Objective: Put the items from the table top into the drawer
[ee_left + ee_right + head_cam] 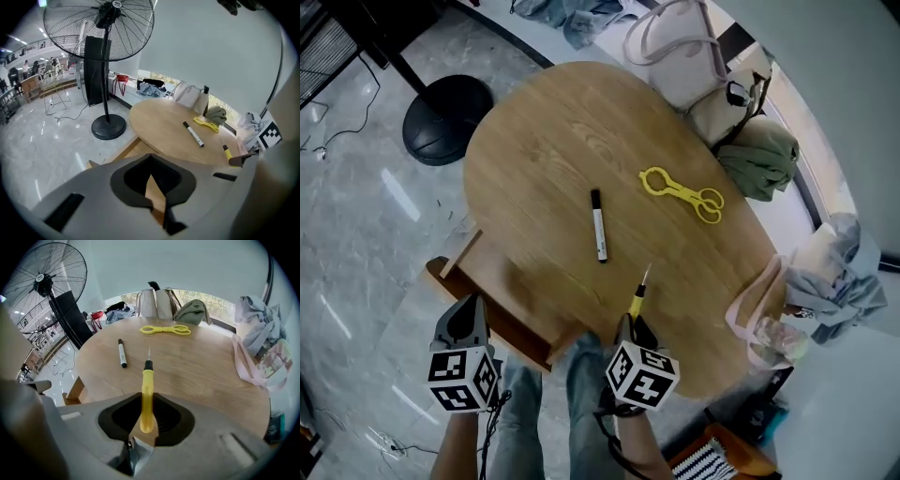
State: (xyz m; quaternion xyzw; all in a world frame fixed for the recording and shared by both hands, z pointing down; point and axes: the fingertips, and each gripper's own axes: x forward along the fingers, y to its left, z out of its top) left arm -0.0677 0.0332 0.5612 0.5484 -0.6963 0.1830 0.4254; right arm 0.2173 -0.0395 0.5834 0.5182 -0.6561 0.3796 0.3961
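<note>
My right gripper [633,325] [146,397] is shut on the handle of a yellow screwdriver [639,292] [147,390], held above the near edge of the oval wooden table [544,131]; its thin shaft points away over the top. A black-capped white marker [598,225] [122,353] and yellow scissors [682,193] [165,329] lie on the table. The wooden drawer [502,291] [136,150] stands pulled out under the table's left near edge. My left gripper [467,307] [151,156] hangs over the drawer's near corner, jaws shut with nothing in them.
A standing fan [108,70] has its black base [445,117] on the floor left of the table. Bags and clothes [694,66] crowd the far and right sides, and a clear bag with pink handles [769,323] hangs at the right edge. Legs in jeans [534,412] are below.
</note>
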